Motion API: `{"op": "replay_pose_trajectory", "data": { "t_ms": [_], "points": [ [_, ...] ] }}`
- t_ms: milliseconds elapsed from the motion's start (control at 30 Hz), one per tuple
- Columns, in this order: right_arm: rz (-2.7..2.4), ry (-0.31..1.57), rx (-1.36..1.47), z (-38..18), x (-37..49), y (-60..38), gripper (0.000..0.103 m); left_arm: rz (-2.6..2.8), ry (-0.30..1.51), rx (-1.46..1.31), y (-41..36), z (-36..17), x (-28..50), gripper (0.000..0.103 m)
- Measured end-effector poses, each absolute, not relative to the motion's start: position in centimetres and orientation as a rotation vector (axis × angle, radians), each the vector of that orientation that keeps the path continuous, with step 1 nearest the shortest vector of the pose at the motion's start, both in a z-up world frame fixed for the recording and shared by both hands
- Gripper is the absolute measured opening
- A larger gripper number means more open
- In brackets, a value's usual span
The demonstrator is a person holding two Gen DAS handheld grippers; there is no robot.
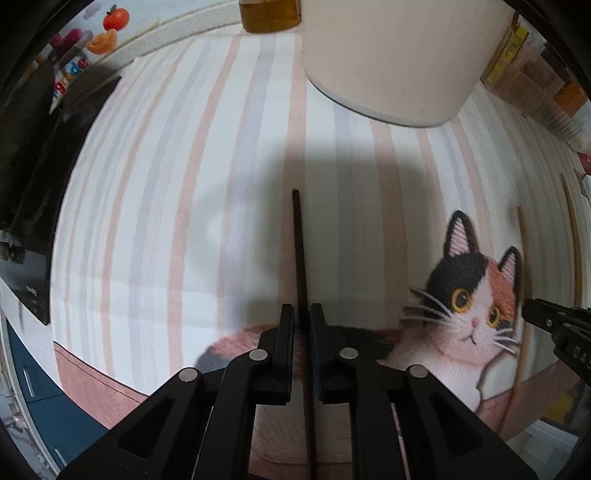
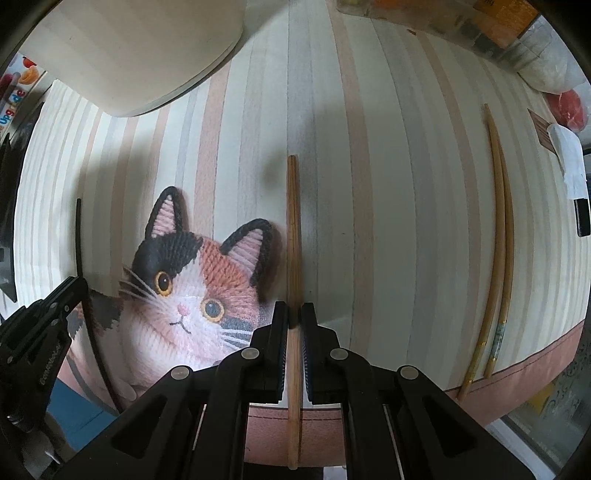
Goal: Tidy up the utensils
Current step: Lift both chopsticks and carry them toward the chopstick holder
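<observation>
A black chopstick (image 1: 300,251) lies on the striped cat mat (image 1: 147,184), running up between the fingers of my left gripper (image 1: 302,314). The jaws stand slightly apart around it with a thin gap, so the gripper is open. In the right wrist view the black chopstick (image 2: 78,236) and the left gripper (image 2: 79,284) sit at the far left. My right gripper (image 2: 294,314) is shut on a brown wooden chopstick (image 2: 293,221) just right of the cat's ear. In the left wrist view the right gripper (image 1: 528,314) shows at the right edge.
A large cream container (image 2: 129,55) stands at the back of the mat, with an amber jar (image 1: 269,14) behind it. Two pale bamboo chopsticks (image 2: 498,240) lie side by side at the mat's right. Packets and bags (image 2: 517,37) crowd the back right. A dark object (image 1: 37,184) borders the left.
</observation>
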State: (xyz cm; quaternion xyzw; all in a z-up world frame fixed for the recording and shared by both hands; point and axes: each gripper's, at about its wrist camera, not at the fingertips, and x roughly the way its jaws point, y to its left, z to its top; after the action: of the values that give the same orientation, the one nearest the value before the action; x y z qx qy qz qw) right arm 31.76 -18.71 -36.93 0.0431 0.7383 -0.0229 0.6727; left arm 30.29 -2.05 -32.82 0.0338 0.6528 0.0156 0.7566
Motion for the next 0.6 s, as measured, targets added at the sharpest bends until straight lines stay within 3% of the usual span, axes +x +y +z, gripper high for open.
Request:
{"op": "replay_pose_trajectory", "data": {
  "t_ms": [600],
  "points": [
    [-0.073,1.635,0.063,-36.9,31.8,-19.0,0.008,0.023,1.414,0.127,-3.7,-33.0,31.2,0.002]
  ]
}}
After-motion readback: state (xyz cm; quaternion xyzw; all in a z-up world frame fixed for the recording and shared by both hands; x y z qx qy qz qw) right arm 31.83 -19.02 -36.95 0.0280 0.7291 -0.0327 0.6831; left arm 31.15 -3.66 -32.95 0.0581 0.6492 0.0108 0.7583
